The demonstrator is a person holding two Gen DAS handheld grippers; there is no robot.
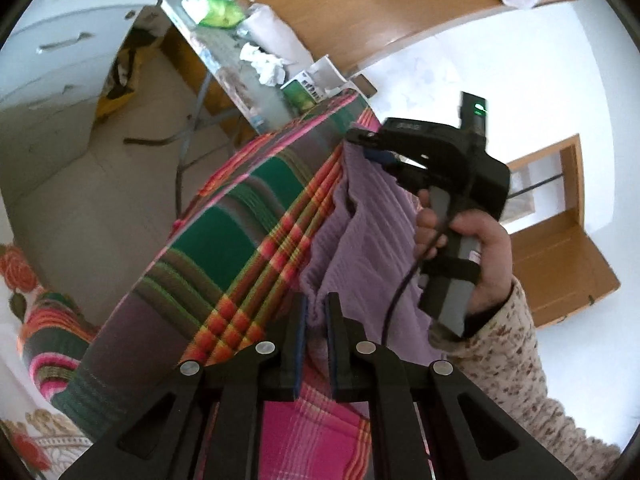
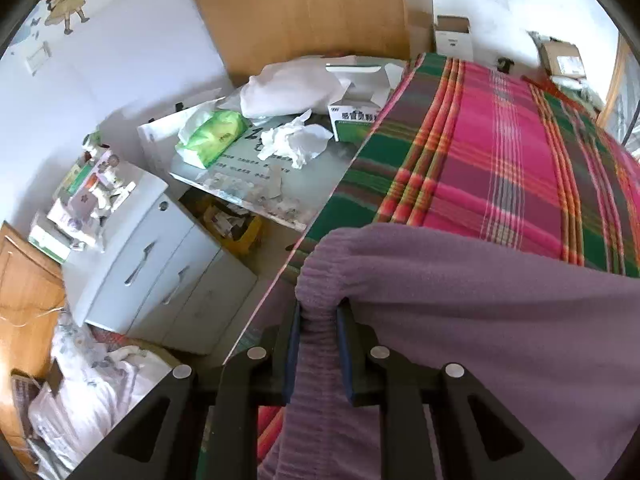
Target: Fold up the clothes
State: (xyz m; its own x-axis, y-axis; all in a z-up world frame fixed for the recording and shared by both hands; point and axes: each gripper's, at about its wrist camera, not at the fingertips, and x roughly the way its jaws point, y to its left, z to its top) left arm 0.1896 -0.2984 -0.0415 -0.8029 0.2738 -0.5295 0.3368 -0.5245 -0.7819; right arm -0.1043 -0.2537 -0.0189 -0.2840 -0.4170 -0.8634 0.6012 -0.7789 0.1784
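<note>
Purple knit garment point(image 2: 460, 280) hangs between the two grippers, lifted over the near edge of a bed covered in a plaid blanket point(image 2: 500, 160), and both tools have hold of it. Nearest in the left wrist view, the left gripper point(image 1: 318, 316) has its jaws drawn close together, clamped on a thin bunched fold of the cloth. In its own view the right gripper point(image 2: 319, 320) is closed on a thicker gathered band, which looks like an elastic hem or waistband (I cannot tell which end of the garment it is).

From the left gripper the fabric runs up and away to the right gripper point(image 1: 374, 150), which the left wrist view shows further off and higher, carried by the person's right hand point(image 1: 476, 256). So the held edge runs as a line from the near, low left grip to the far, high right grip, and the rest of the garment drapes below it in loose ribs.

My judgement is that the coming move turns on that line: the two grips would need to draw apart along it to stretch the edge flat before the cloth is laid on the blanket.

Beyond the bed stands a cluttered table point(image 2: 320, 168) with tissues, and further left a white cabinet point(image 2: 160, 248).
</note>
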